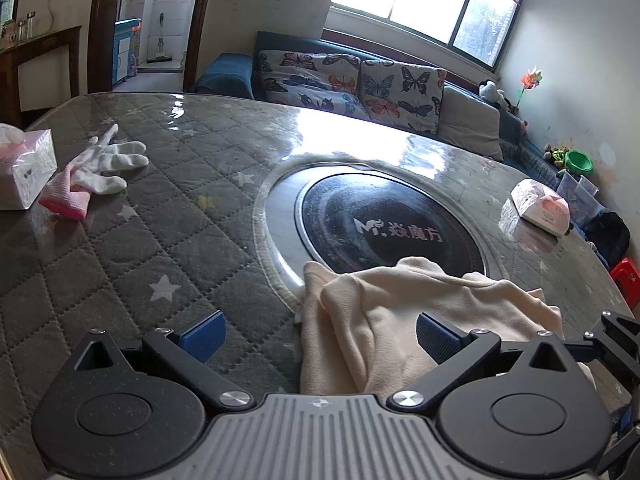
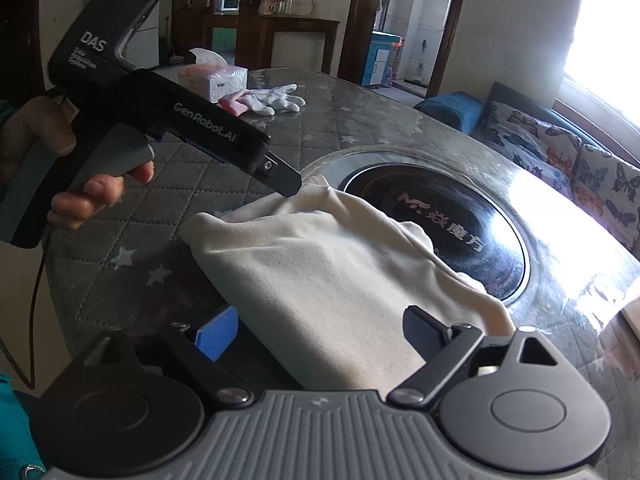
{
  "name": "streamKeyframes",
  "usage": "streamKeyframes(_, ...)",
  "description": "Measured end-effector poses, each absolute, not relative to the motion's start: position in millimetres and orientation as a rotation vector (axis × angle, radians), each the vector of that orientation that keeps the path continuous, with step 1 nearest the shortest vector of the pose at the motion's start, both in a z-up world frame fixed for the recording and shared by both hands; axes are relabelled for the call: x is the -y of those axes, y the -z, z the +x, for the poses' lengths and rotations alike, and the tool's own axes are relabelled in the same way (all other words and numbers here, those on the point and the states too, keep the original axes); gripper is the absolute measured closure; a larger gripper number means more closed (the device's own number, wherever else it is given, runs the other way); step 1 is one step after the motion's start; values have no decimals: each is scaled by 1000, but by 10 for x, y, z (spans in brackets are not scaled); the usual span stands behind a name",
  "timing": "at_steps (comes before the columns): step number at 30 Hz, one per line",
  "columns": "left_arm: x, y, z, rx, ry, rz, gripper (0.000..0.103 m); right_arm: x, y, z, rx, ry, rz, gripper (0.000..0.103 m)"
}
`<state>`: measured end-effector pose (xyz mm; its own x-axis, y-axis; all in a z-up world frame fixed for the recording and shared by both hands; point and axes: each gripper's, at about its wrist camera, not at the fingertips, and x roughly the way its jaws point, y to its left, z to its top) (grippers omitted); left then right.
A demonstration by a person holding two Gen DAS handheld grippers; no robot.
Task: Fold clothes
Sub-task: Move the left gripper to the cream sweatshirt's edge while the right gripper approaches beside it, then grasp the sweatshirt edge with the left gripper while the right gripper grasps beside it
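Cream garment [image 2: 320, 280] lay bunched on the round quilted table [image 1: 120, 248], draped partly over the rim of the black induction hob [image 1: 384, 220] set in the table's centre and reaching toward the near edge. Left gripper [image 1: 320, 336] hovered over the garment's left margin with its jaws spread wide; one blue pad [image 1: 202, 338] stood over bare quilting, the other over cloth, and nothing was held between them. In the right wrist view the left gripper [image 2: 290, 188] appeared as a black pistol-shaped tool held in the person's left hand [image 2: 64, 184], its tip just at the far fold of the garment; whether it touched the cloth could not be told. Right gripper [image 2: 320, 336] was likewise spread apart above the garment's near portion, gripping nothing. White glove [image 1: 108, 164] and a pink item [image 1: 66, 196] lay together near the table's far-left edge, just beside a tissue box [image 1: 26, 168]. A second tissue pack [image 1: 538, 208] sat near the right edge. Butterfly-print cushions [image 1: 352, 84] lined the sofa beyond the table, under the window
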<state>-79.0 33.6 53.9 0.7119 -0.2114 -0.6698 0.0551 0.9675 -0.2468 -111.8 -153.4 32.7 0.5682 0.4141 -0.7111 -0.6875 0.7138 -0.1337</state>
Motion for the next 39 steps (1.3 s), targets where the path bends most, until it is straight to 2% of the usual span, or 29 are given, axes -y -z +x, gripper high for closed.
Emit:
streamKeyframes(7,-467,-521,-777,-769,139,-261,2,1470,-343,-1133,-708,-694,-436,19)
streamKeyframes(11,-493,-491,-750,-786,153,-282,6,1378,-329,-1152,-705,-730,-458,22)
streamKeyframes(16,-479,-449,-722,-819,144,-288,10,1223,-306,-1183,-684,-781,-507,29)
streamKeyframes(18,-481,-447,-728,-825,139,-289,13,1141,-299,-1196,-681,-820,-521,36)
streamKeyframes(28,-533,-416,-739,-848,138,-314,18,789,-169,-1257,-660,-863,-656,46)
streamKeyframes(31,-555,-419,-747,-853,149,-340,19,753,-131,-1248,-647,-849,-675,56)
streamKeyframes(33,-572,-426,-756,-855,152,-360,19,756,-107,-1240,-625,-840,-687,68)
streamKeyframes(34,-582,-431,-764,-854,153,-370,19,768,-97,-1234,-611,-837,-691,69)
streamKeyframes(36,-606,-443,-778,-854,155,-393,19,802,-108,-1219,-608,-837,-672,79)
streamKeyframes(39,-660,-460,-807,-854,147,-438,18,903,-198,-1132,-630,-839,-567,87)
